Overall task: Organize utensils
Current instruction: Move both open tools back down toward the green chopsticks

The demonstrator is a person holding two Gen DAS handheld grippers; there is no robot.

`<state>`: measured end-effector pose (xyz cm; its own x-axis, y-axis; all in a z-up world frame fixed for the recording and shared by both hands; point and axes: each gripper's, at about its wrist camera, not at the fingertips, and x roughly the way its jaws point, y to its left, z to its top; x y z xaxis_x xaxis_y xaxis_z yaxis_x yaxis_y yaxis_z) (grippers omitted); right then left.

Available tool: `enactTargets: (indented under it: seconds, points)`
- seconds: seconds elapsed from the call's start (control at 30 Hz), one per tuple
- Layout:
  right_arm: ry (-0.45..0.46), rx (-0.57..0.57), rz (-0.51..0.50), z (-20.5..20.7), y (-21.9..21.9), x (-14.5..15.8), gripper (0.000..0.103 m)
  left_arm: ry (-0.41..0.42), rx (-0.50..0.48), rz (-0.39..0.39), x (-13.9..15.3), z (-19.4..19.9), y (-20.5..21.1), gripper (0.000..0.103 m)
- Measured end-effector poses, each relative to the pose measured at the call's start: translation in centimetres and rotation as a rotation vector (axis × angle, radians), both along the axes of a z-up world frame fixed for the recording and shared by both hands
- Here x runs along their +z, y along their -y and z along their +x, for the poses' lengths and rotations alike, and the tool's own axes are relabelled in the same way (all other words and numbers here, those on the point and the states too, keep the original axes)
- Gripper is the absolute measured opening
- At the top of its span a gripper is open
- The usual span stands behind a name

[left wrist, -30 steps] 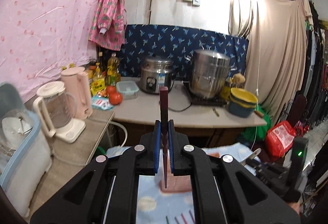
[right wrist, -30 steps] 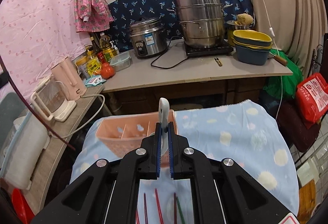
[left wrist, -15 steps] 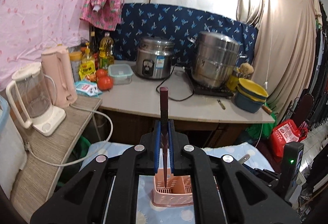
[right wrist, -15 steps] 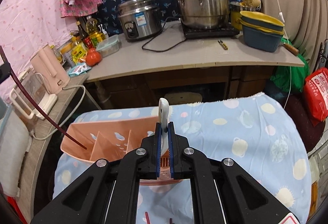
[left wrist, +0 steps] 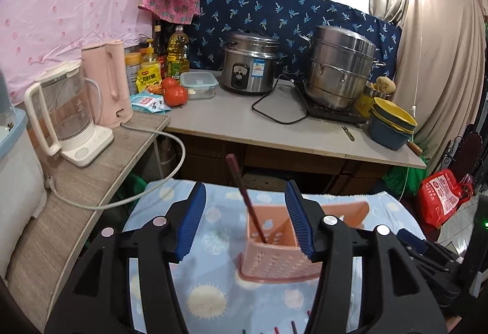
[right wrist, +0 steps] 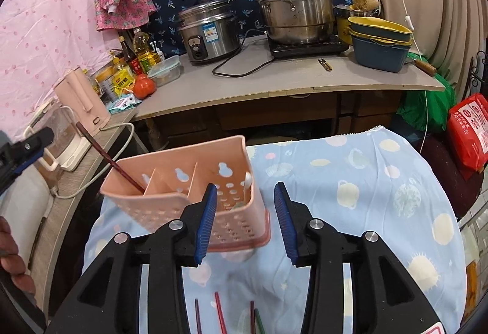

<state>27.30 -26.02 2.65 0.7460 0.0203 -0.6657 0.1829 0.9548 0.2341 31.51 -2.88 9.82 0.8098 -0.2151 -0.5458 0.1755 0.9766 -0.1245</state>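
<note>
A pink perforated utensil caddy with three compartments stands on the blue patterned tablecloth; it also shows in the left wrist view. A dark red chopstick leans in its left compartment, also seen in the right wrist view. A white spoon stands in the right compartment. My left gripper is open just above the caddy. My right gripper is open at the caddy's near right corner. Several loose chopsticks lie on the cloth below my right gripper.
Behind the table a counter holds a rice cooker, a steel steamer pot, stacked bowls, bottles and tomatoes. A side shelf on the left holds a kettle and a glass jug. A red bag sits at right.
Both grippers have opened. The left let go of the dark red chopstick into the caddy's left compartment; the right let go of the white spoon into the right compartment.
</note>
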Motion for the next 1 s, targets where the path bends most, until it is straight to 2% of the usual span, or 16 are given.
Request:
enactTargets:
  seconds: [0.2, 0.4, 0.7, 1.0]
  points:
    - [0.003, 0.003, -0.007, -4.6, -0.7, 0.6, 0.039, -0.04, 0.023, -0.003, -1.3, -3.4, -1.6, 0.051]
    - [-0.028, 0.008, -0.027, -10.2, -1.6, -0.2, 0.039, -0.098, 0.034, 0.007, -3.5, -7.4, -3.2, 0.051]
    - [-0.13, -0.016, -0.027, -18.5, -2.0, -4.4, 0.039, -0.211, 0.013, 0.02, -8.8, -14.1, -4.8, 0.051]
    - [-0.212, -0.027, -0.028, -23.7, -2.6, -8.2, 0.039, -0.327, -0.02, 0.052, -13.8, -19.3, -4.5, 0.051]
